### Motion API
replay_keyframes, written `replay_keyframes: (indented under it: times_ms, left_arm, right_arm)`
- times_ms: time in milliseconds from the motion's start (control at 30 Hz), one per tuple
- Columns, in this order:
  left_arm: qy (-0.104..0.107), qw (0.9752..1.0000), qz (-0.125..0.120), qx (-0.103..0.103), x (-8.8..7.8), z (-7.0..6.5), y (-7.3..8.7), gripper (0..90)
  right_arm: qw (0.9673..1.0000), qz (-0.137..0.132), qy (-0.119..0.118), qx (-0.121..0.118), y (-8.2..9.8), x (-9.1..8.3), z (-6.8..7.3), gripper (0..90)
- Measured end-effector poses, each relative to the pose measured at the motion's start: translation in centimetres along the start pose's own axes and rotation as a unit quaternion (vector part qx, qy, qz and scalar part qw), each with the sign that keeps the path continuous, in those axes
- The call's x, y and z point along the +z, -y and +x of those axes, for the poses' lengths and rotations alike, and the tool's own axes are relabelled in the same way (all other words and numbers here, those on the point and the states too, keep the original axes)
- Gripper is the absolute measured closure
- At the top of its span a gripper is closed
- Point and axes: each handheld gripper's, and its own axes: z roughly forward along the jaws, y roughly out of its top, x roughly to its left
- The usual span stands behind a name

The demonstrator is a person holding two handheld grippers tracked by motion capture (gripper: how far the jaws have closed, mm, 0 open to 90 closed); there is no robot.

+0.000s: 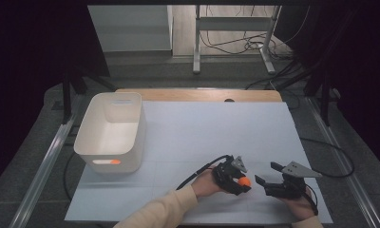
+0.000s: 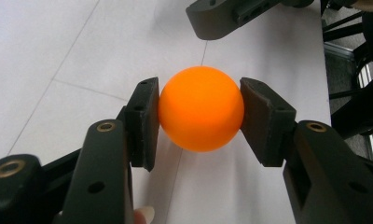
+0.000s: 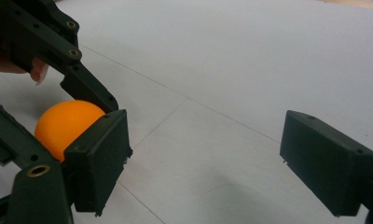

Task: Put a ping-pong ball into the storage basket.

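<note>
Left gripper view: my left gripper (image 2: pixel 201 116) is pinching the small orange plastic ball (image 2: pixel 201 108) squarely between its pads, over the white table sheet (image 2: pixel 58 56); my right gripper (image 3: pixel 205 158), just beside, is sitting spread, holding nothing.

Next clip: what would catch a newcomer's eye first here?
The orange ball, bright against the white table cover, clamped between the left gripper pads near the front edge. Beside it, the right gripper stands open with nothing between its pads. At the left sits a white bin.
</note>
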Motion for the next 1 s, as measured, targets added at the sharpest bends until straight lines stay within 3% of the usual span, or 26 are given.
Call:
replay_keyframes:
  times_ms: [400,1000]
  left_arm:
    - [-0.005,0.9998,-0.018,-0.003,-1.2,0.0,0.5,50.0]
    - [-0.018,0.9995,-0.024,-0.007,-2.5,0.4,1.2,49.9]
  right_arm:
    - [1.0,0.004,0.003,0.0,0.1,0.1,0.0,16.4]
    - [1.0,0.006,0.004,-0.003,0.1,0.1,0.0,16.4]
